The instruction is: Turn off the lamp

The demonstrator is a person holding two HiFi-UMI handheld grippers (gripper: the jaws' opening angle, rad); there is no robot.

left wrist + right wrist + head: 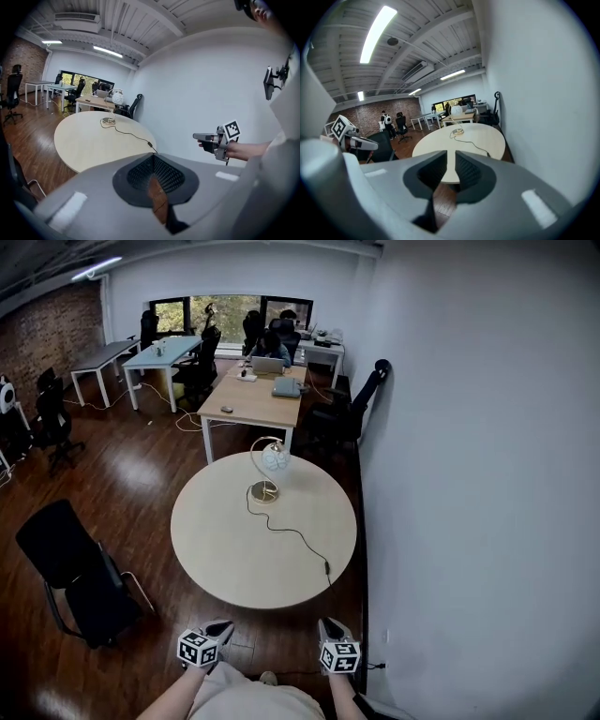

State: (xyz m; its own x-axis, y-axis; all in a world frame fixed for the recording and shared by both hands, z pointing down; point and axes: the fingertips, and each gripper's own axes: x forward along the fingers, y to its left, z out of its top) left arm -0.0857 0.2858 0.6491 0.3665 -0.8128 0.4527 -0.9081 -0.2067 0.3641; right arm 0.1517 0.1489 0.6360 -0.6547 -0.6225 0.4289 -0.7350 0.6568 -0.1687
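Note:
The lamp [272, 457], a white globe shade on a curved brass stem, stands at the far side of the round beige table [216, 549]. Its black cord runs toward me across the top to an inline switch [326, 567] near the table's right front edge. Both grippers hover above the floor short of the table's near edge. My left gripper [223, 624] has its jaw tips together with nothing held; it also shows in its own view [152, 159]. My right gripper [330, 624] [449, 157] holds a narrow gap between its pads, and nothing is in it. The lamp [117, 97] [456, 110] is small and far in both gripper views.
A black office chair [70, 568] stands left of the table. A white wall [469, 474] runs close along the right side. Behind the table is a wooden desk [253, 404] with a person seated at a laptop; more desks and chairs stand toward the windows.

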